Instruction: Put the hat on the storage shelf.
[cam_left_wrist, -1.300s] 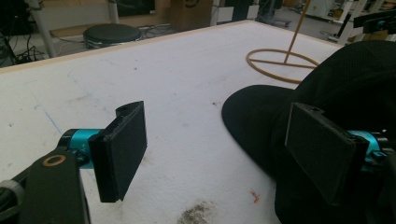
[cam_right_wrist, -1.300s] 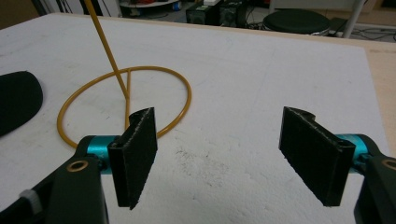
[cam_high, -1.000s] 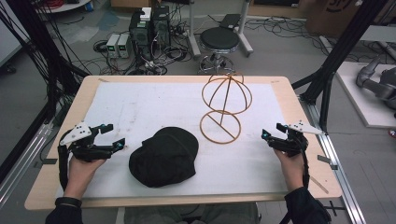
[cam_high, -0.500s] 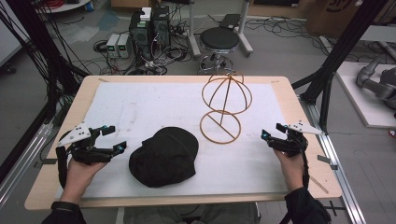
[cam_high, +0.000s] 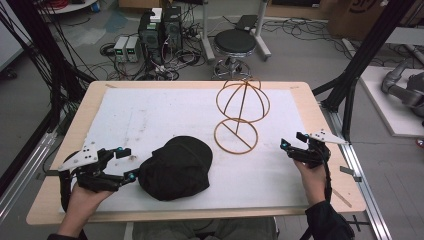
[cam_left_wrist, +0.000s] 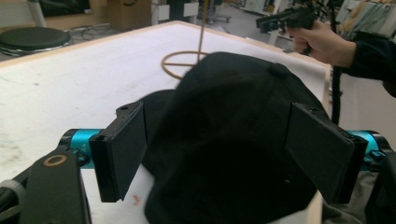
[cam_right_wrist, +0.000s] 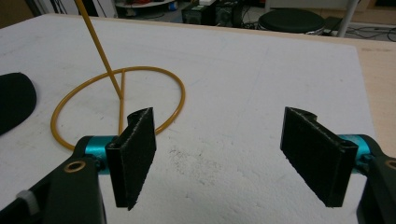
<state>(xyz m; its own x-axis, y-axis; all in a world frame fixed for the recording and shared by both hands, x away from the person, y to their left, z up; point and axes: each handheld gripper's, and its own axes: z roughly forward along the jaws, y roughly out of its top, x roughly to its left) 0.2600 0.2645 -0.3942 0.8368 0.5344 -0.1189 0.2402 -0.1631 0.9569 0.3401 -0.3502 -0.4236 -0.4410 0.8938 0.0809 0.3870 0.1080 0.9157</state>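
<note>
Since one second ago the left tongs (cam_high: 127, 163) have moved right, and now their wide jaws stand on both sides of the edge of the black cap (cam_high: 175, 167), which lies on the counter (cam_high: 320, 112) in the lower middle of the high view. Nothing is gripped yet. The right tongs (cam_high: 286, 149) stayed at the lower right, also wide and empty, near the wire stand (cam_high: 240, 116). I judge that closing on the cap comes next.

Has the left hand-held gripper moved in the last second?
Yes. The left hand-held gripper has shifted slightly toward the black cap, which stayed put; its jaws now reach the cap's edge.
</note>
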